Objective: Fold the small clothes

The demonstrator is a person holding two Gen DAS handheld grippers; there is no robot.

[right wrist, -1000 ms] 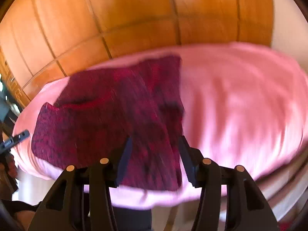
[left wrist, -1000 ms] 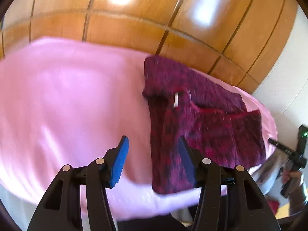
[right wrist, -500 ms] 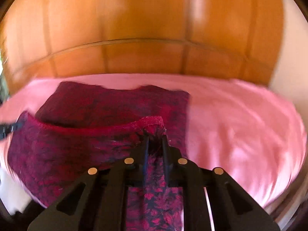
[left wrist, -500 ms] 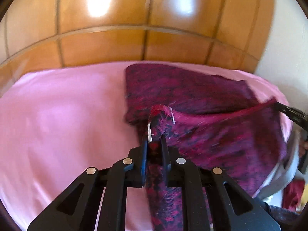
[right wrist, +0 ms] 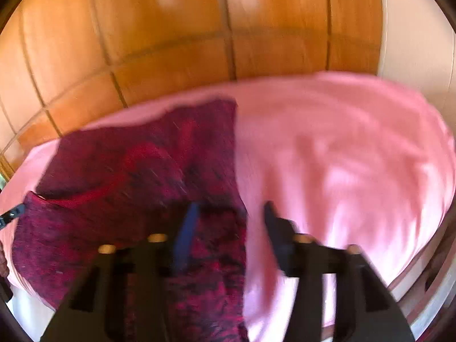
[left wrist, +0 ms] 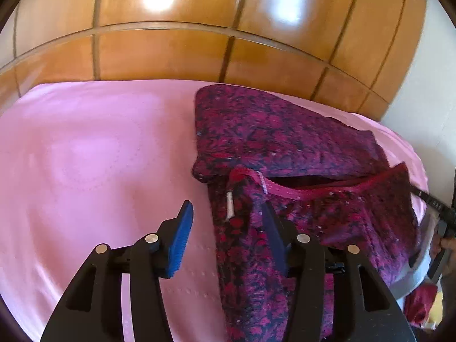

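A dark red and purple flowered garment [left wrist: 285, 142] lies on the pink sheet [left wrist: 85, 171], its red-hemmed edge [left wrist: 313, 192] folded up over its far part. My left gripper [left wrist: 228, 228] is over the garment's left edge, by a white label [left wrist: 229, 206]. Its jaws are opening, and the cloth lies loose between them with no pad pressing on it. In the blurred right wrist view my right gripper [right wrist: 230, 222] is over the garment's [right wrist: 128, 185] right edge. Its jaws are opening too, with cloth below them. Each view catches the other gripper's tip at its side.
A wooden panelled wall [left wrist: 199, 51] rises right behind the bed. A white wall [right wrist: 413, 42] stands to the right. The sheet [right wrist: 342, 156] spreads wide beside the garment. A hand [left wrist: 447, 245] and something red [left wrist: 419, 305] show past the bed's near right edge.
Both grippers shut on the garment's red-hemmed corners half a second ago. They have now let go and stand open, and the hem lies folded over the garment.
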